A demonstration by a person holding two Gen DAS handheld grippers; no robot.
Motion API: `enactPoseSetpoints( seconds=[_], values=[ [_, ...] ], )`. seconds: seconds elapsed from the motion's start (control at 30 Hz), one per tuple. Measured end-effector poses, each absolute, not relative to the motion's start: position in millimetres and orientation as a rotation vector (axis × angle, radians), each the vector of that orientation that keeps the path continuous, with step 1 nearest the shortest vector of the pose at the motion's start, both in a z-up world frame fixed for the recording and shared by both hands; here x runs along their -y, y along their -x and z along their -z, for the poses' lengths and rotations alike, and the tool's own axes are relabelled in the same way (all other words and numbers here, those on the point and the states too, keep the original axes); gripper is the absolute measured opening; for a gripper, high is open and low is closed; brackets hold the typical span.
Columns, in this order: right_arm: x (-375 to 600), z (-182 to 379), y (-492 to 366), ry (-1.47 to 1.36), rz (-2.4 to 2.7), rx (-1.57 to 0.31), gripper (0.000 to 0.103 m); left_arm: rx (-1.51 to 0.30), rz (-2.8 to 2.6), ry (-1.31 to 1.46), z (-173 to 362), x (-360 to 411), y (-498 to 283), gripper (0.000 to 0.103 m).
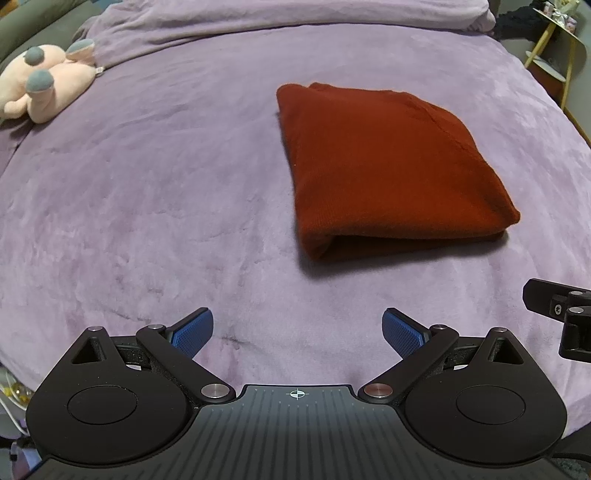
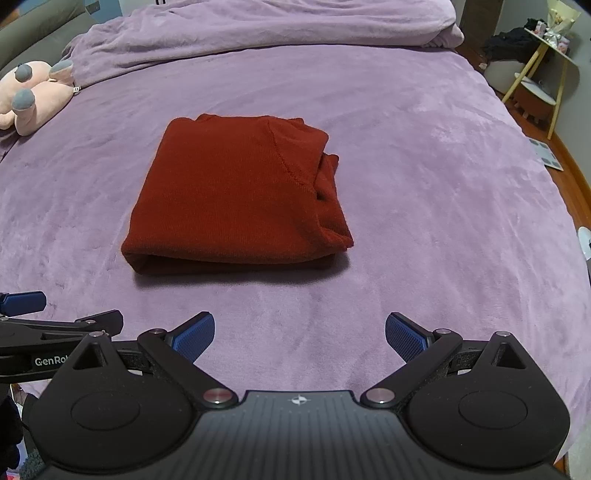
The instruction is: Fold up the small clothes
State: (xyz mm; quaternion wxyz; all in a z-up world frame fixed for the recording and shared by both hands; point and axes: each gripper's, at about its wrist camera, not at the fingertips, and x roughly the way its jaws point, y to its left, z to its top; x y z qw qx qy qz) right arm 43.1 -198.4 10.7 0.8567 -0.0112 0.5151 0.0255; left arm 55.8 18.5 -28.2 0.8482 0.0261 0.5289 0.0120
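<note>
A dark red knit garment (image 1: 391, 170) lies folded into a thick rectangle on the purple blanket (image 1: 166, 192); it also shows in the right wrist view (image 2: 236, 195), with loose layers at its right edge. My left gripper (image 1: 297, 325) is open and empty, hovering near the bed's front edge, to the left of and short of the garment. My right gripper (image 2: 299, 326) is open and empty, short of the garment's near fold. Part of the right gripper shows at the left wrist view's right edge (image 1: 565, 321); the left gripper shows at the right wrist view's left edge (image 2: 55, 332).
A pink plush toy (image 1: 40, 85) with grey feet lies at the bed's far left, also in the right wrist view (image 2: 33, 96). A bunched purple duvet (image 2: 258, 22) lies along the back. A yellow-legged side table (image 2: 543, 70) stands off the bed's right side.
</note>
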Motion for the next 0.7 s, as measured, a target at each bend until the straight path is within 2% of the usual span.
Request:
enactPoseSetpoints(
  seconds=[0.7],
  values=[
    [199.0,-10.7,-42.4,0.024,-0.050,-1.081,0.099,-1.123,-0.023,-0.049,29.3,-20.1,-56.8,0.101]
  ],
)
